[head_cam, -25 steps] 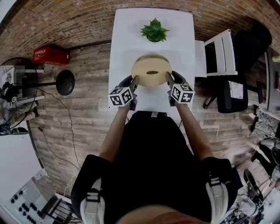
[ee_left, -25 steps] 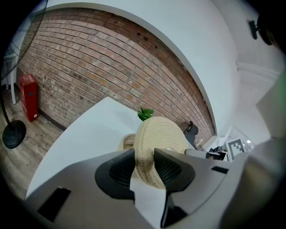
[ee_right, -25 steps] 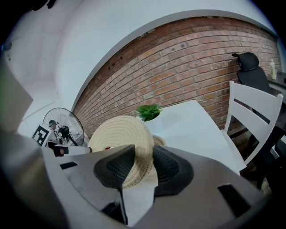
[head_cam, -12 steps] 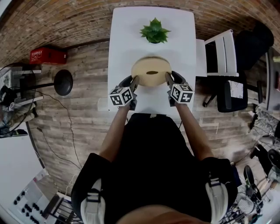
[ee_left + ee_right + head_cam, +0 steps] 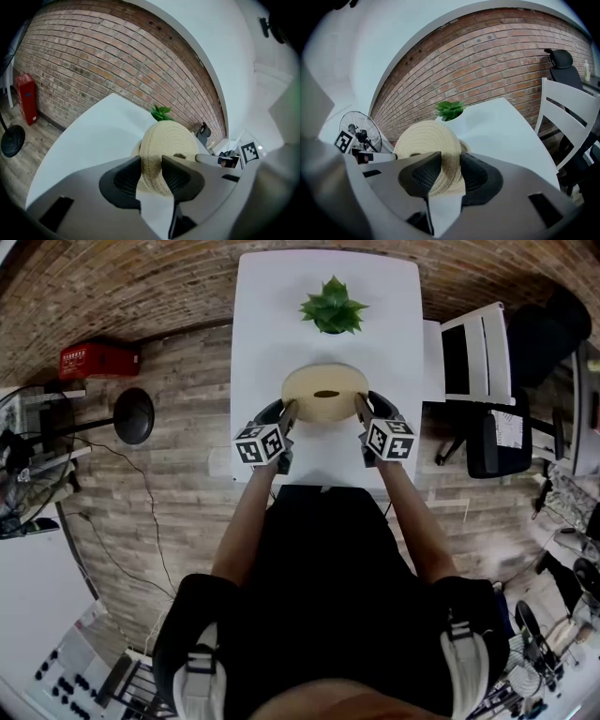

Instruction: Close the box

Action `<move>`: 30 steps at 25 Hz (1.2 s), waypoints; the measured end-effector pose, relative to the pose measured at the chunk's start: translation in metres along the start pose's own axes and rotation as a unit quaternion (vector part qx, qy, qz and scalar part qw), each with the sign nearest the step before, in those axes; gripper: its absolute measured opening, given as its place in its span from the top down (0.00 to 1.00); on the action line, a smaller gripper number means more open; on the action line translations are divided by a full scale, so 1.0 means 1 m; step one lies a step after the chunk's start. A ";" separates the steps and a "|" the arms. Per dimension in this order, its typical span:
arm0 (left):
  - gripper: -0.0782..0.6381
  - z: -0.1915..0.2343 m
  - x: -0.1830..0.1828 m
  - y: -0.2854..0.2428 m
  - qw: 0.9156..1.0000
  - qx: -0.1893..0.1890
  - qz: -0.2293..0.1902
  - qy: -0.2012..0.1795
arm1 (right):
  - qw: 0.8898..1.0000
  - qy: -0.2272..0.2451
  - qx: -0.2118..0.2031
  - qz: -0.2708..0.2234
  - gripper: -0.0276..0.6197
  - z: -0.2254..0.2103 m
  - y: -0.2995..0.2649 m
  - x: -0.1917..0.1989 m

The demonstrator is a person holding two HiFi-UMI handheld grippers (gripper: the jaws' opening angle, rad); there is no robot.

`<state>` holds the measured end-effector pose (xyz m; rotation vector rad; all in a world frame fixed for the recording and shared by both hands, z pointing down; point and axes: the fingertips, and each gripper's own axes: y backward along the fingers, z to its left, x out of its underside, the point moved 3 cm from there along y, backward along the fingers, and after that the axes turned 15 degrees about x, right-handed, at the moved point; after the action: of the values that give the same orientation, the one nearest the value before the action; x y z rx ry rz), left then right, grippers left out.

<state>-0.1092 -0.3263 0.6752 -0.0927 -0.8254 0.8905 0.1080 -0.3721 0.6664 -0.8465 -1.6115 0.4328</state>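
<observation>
Both grippers are pinching the woven lid: left gripper on its left rim, right gripper on its right rim. In each gripper view the pads are clamped across the coil edge. The lid sits on our side of the plant, over the white table, roughly in line with the plant.

Risks as we see them:
- The box only shows as a sliver past the lid's plant-side edge. That probably means the lid isn't centred yet. If we let go now, it could land skewed, with one edge riding on the box wall.
- Two rim pinches on soft coil: uneven lowering between hands would tilt the lid and jam one side.
- Pushing down off-centre could shove the light box toward the plant.
- We can't tell whether the lid is touching the box or is clear of it.

Containers: the box contents are hidden under the lid, so we can't say what's inside. The plant's pot holds just the green plant and stands apart from the box.
</observation>
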 end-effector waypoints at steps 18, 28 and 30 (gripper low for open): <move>0.69 0.010 0.005 -0.016 1.000 0.011 0.027 0.008 | 0.999 -0.016 0.026 0.008 0.76 -0.010 -0.011 0.005; 0.68 0.014 0.004 -0.019 0.999 0.017 0.036 0.010 | 0.999 -0.015 0.027 0.011 0.76 -0.012 -0.018 0.003; 0.68 0.014 0.004 -0.020 0.999 0.018 0.037 0.010 | 0.999 -0.018 0.028 0.012 0.76 -0.013 -0.019 0.004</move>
<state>-0.1047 -0.3396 0.6954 -0.1013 -0.7904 0.9712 0.1150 -0.3844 0.6857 -0.8204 -1.6167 0.5115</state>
